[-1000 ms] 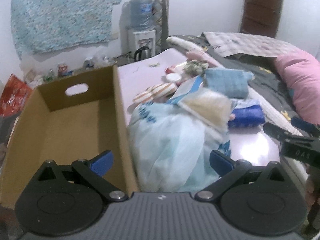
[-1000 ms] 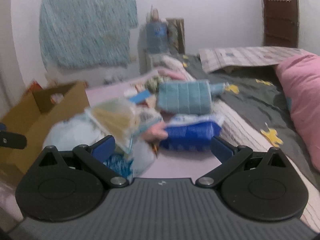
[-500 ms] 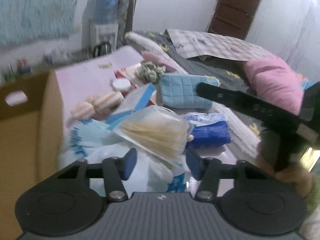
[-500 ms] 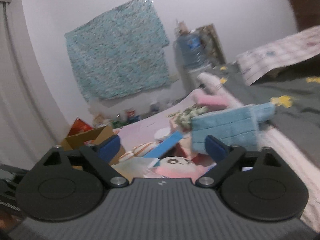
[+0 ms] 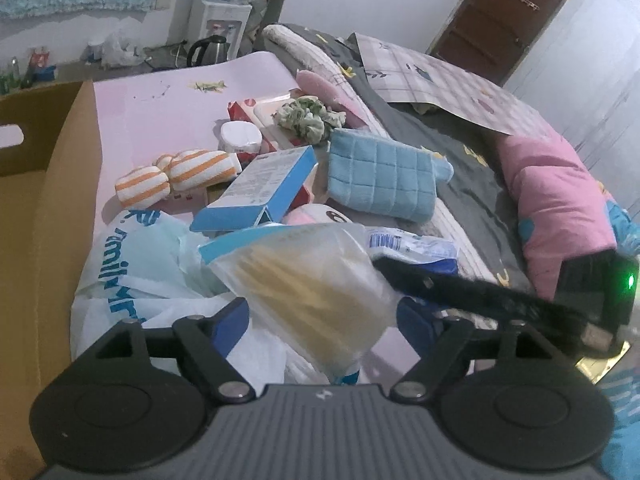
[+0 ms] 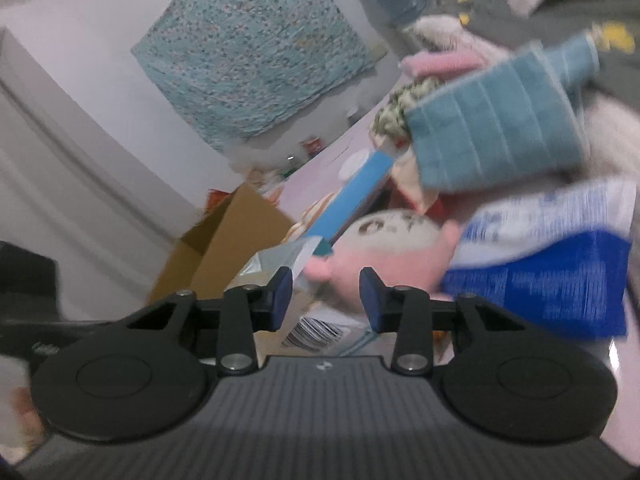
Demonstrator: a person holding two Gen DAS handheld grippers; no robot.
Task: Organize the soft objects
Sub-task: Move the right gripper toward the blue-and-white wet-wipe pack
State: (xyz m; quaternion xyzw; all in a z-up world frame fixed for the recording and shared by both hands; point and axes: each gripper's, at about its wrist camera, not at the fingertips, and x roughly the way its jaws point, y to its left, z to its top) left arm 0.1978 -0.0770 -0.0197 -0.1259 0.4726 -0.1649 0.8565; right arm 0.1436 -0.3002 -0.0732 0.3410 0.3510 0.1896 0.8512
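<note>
The left tongs (image 5: 322, 322) have just been opening, jaws wide apart. The right tongs (image 6: 325, 294), rolled sideways, have just been closing, jaws still parted.

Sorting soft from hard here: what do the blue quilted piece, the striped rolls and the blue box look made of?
Blue quilted piece: plush, fuzzy fabric, matte, stitched in a grid; looks soft.
Striped rolls: terry-like cloth, orange and white, puffy with rounded ends; probably soft.
Blue box: printed cardboard, smooth, with sharp edges and flat faces; rigid, not soft.
</note>
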